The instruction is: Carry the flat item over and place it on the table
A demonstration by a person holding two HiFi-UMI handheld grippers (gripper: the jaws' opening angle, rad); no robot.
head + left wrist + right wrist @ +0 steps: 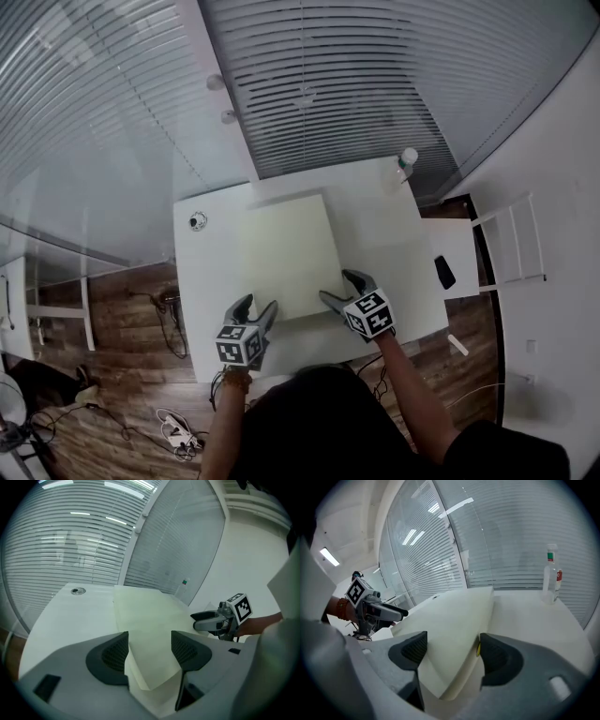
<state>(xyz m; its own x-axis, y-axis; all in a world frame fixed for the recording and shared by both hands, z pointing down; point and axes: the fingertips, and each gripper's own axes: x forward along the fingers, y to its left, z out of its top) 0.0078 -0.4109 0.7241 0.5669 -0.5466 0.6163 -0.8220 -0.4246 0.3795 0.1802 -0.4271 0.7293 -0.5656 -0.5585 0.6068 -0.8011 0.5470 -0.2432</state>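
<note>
Corners of the pale cream flat board [286,253] sit inside both claws. The board lies on the white table [214,281], running from near the far edge back toward the person.

The left gripper [259,305] is at the board's near left corner. In the left gripper view, the left gripper [150,648] has its jaws spread apart. The corner of the board [145,616] pokes in between the dark pads [112,654], which do not press on it.

The right gripper [341,286] is at the near right corner. The right gripper view shows the same: the right gripper [452,651] has its jaws apart, with the board [450,616] between them, unclamped. Each gripper shows in the other's view, across the board's near edge.

A clear plastic bottle [406,161] stands upright at the table's far right corner, apart from the board. A small round fitting [197,221] is set in the tabletop at far left.
</note>
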